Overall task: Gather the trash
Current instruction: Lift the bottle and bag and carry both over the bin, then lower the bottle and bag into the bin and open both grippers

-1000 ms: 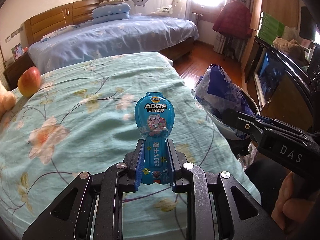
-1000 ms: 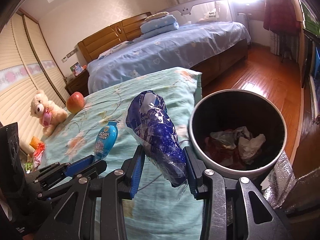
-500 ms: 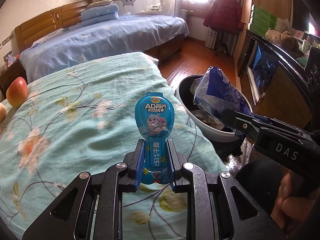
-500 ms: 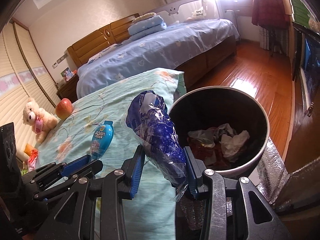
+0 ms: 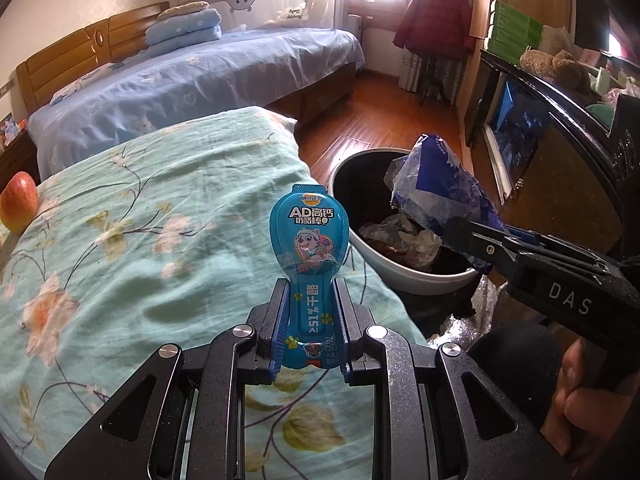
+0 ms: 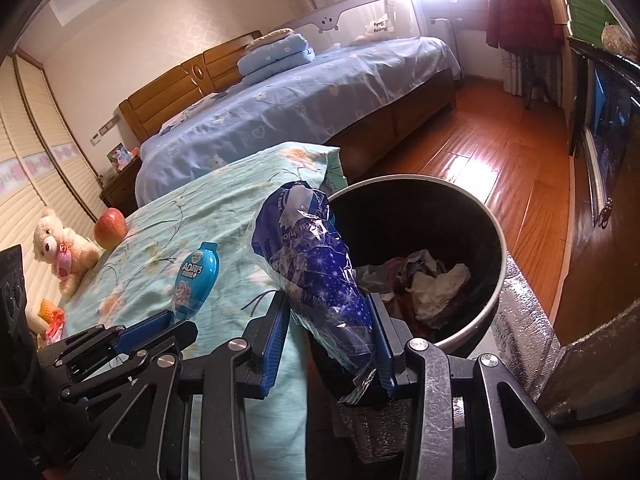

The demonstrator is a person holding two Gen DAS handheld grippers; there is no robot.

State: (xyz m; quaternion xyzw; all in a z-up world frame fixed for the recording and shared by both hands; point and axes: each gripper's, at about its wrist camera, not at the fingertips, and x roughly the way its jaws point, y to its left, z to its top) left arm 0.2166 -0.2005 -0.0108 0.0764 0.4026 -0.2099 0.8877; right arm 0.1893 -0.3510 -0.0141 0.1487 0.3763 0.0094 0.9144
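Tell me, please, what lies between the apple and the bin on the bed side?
Only bare floral bedcover lies between the apple and the bin, seen in the left wrist view.

Left tongs (image 5: 310,330): black linkage frame with blue ribbed pads, pitched forward and downward. Both pads are clamped against the narrow stem of a turquoise plastic snack wrapper (image 5: 309,240), which stands upright between them. Right tongs (image 6: 330,338): same construction, also pitched downward, pads pressed on the sides of a crumpled dark-blue foil bag (image 6: 316,268). A bare hand (image 5: 580,396) grips the handle of the right tongs.
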